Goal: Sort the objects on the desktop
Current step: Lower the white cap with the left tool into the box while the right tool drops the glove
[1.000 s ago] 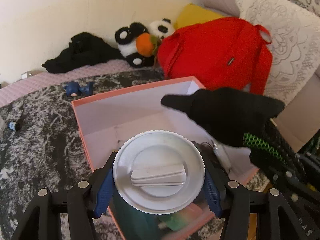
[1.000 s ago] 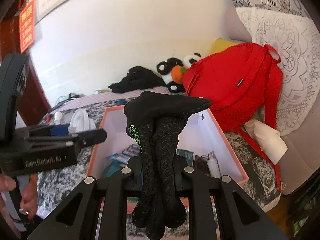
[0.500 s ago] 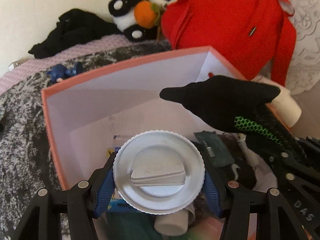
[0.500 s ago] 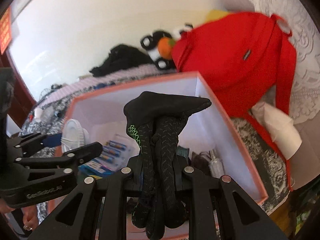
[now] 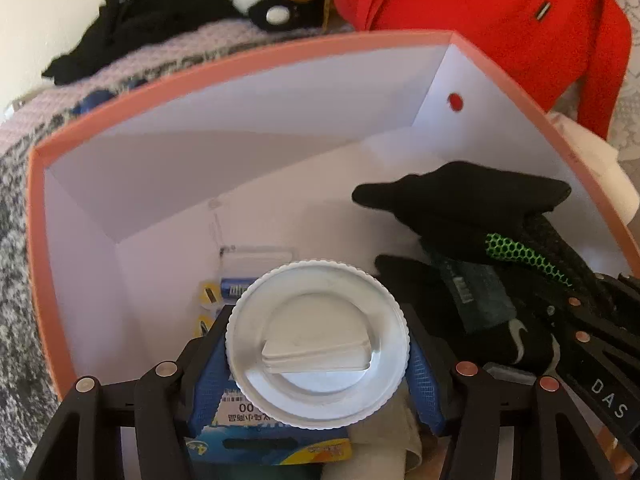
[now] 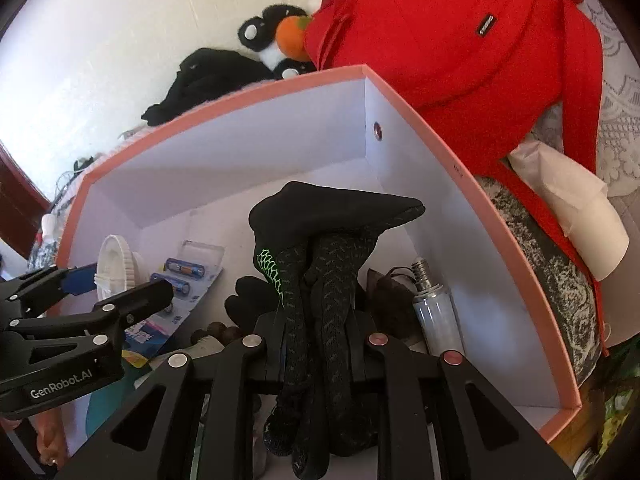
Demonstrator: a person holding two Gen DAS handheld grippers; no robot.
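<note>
My left gripper [image 5: 318, 354] is shut on a white round ribbed lid [image 5: 317, 346] and holds it over the open pink box [image 5: 240, 60], near its front left. It also shows in the right wrist view [image 6: 114, 268]. My right gripper [image 6: 316, 320] is shut on black socks with green mesh marks [image 6: 320, 232], held inside the box on its right side; the socks also show in the left wrist view [image 5: 472, 208]. The box [image 6: 224, 100] holds a battery pack [image 6: 188, 272], a light bulb [image 6: 434, 308], a dark glove and other small items.
A red backpack [image 6: 440, 32] leans behind the box at the right. A panda plush [image 6: 276, 40] and black clothing [image 6: 208, 80] lie at the back. A white folded cloth [image 6: 576, 216] lies right of the box. The box stands on a grey patterned cover [image 5: 16, 300].
Both grippers have moved forward and down into the box, each still holding its object. The box now fills both views.
</note>
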